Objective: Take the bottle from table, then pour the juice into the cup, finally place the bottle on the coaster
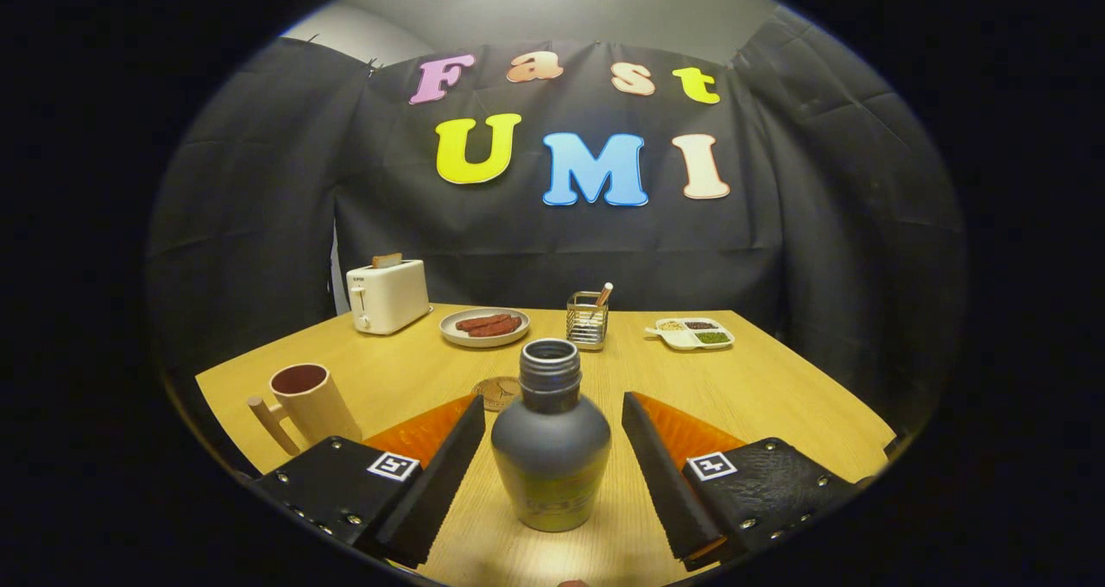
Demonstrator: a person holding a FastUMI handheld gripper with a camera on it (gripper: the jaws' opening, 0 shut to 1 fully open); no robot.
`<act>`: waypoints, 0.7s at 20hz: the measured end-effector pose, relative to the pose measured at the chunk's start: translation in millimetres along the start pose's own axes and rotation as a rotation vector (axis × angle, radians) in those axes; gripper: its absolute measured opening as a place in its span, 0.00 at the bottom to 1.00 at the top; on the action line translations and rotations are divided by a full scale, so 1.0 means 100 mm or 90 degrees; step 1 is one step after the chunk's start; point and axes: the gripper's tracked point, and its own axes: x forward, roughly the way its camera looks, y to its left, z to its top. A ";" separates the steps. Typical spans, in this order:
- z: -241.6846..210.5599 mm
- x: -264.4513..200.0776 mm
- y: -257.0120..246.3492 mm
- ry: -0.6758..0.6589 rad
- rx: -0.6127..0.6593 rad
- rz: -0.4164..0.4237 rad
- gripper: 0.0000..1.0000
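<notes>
A dark grey bottle (pixel 551 449) with an open threaded neck stands upright on the wooden table (pixel 760 388), between my two fingers. My gripper (pixel 552 414) is open, with a gap on each side of the bottle, so neither finger touches it. A beige cup (pixel 308 403) with a handle stands to the left, beside the left finger. A round coaster (pixel 497 392) lies flat just beyond the bottle, slightly left, partly hidden by the left finger.
At the far side of the table stand a white toaster (pixel 388 295), a plate of sausages (pixel 484 325), a wire holder (pixel 588 318) and a divided white dish (pixel 694 332). The table's right edge runs close beside the right finger.
</notes>
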 end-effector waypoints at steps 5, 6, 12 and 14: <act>-0.27 0.05 0.00 0.035 -0.001 0.007 0.97; -0.32 0.06 0.01 0.042 0.001 0.008 0.97; -0.58 0.11 -0.02 0.077 0.001 0.006 0.97; -0.65 0.13 -0.04 0.091 0.011 0.003 0.97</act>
